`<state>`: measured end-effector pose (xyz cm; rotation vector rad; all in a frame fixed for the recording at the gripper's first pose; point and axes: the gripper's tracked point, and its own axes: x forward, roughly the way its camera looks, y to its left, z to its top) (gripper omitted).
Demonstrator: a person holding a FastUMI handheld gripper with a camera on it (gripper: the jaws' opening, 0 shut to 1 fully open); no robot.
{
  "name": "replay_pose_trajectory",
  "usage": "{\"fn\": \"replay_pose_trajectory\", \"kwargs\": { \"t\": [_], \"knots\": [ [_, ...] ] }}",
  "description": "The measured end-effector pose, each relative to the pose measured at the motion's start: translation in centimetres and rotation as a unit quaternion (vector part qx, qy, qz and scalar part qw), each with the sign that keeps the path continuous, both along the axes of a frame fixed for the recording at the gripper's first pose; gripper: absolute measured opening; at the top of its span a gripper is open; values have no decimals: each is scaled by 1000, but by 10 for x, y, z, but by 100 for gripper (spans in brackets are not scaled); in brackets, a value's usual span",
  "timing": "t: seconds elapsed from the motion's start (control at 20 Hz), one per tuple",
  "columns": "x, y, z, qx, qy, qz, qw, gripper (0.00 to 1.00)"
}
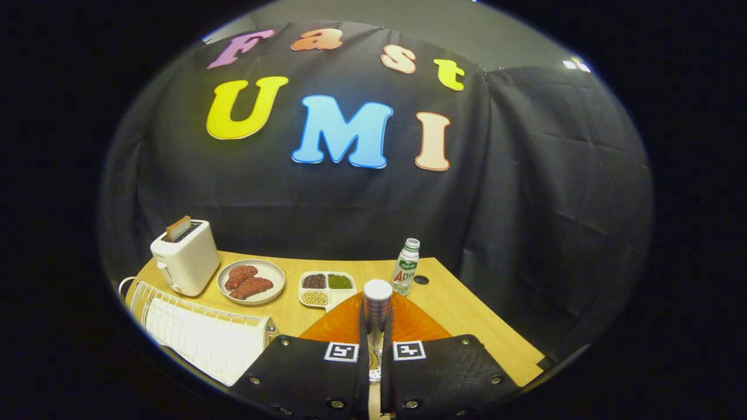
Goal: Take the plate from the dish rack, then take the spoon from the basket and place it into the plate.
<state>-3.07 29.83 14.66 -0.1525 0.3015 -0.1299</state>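
The gripper point(376, 356) has its jaws nearly closed, with only a narrow gap between them. A spoon point(377, 309) stands in that gap, and both fingers appear to press on its sides. The spoon's long axis runs upright along the fingers, with one rounded end pointing up and away from the gripper. Its lower part is hidden between the jaws.

An orange plate point(420, 324) lies flat on the counter point(467, 315), directly beneath and just ahead of the fingers. This placement suggests the spoon is held above the plate for release into it.

The white dish rack point(198, 332) sits to the left of the gripper. Beyond the plate stand a bottle point(406, 267), a divided dish of beans point(327, 288), a plate of meat point(251, 282) and a toaster point(185, 256).
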Motion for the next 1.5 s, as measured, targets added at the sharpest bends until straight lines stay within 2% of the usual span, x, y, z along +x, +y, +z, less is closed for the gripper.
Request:
{"fn": "replay_pose_trajectory", "kwargs": {
  "t": [0.2, 0.35, 0.75, 1.1, 1.5],
  "knots": [
    [-42, 65, 21, -30, -9, 62, 998, 7],
    [-82, 122, 17, -25, -2, 119, 993, 7],
    [-180, 217, -40, -8, 52, 214, 975, 7],
    [-206, 250, -87, -13, 73, 230, 970, 7],
    [-214, 271, -115, 28, 89, 208, 974, 9]
  ]
}}
